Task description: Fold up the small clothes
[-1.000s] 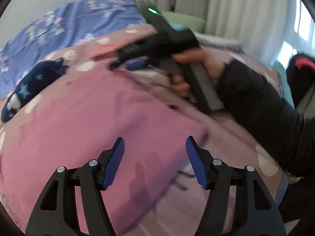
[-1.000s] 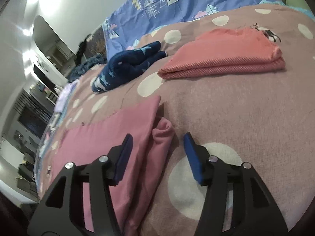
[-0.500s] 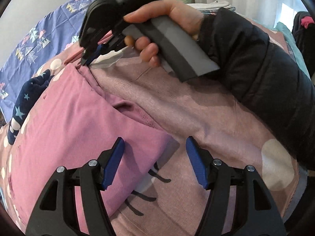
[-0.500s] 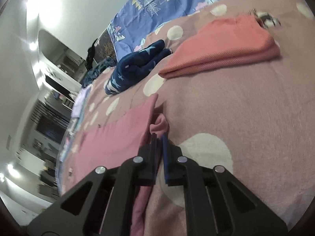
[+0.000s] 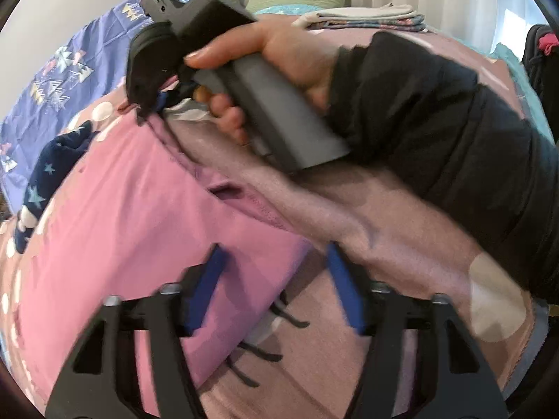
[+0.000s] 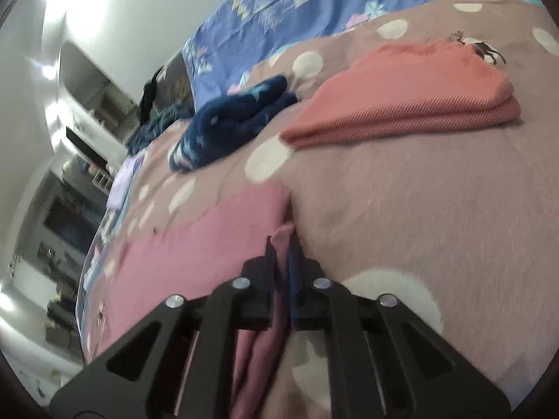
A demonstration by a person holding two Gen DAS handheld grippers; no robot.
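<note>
A pink garment (image 5: 139, 227) lies flat on the mauve dotted blanket (image 5: 384, 244). My left gripper (image 5: 274, 279) hovers low over its near corner. The jaws are closing, with the corner of cloth between them and the pads apart from it. At the garment's far corner, a hand (image 5: 290, 56) in a black sleeve holds my right gripper (image 5: 150, 111). In the right wrist view that right gripper (image 6: 283, 244) is shut on a bunched edge of the pink garment (image 6: 209, 244).
A folded coral garment (image 6: 401, 104) and a crumpled navy star-print garment (image 6: 230, 122) lie further up the blanket. A blue patterned sheet (image 5: 52, 80) covers the bed's far side. Folded linens (image 5: 367, 17) are stacked at the back. Furniture stands beyond the bed's left edge.
My right gripper has closed on the pink garment's edge. My left gripper slid toward the garment's near corner and its jaws have narrowed.
</note>
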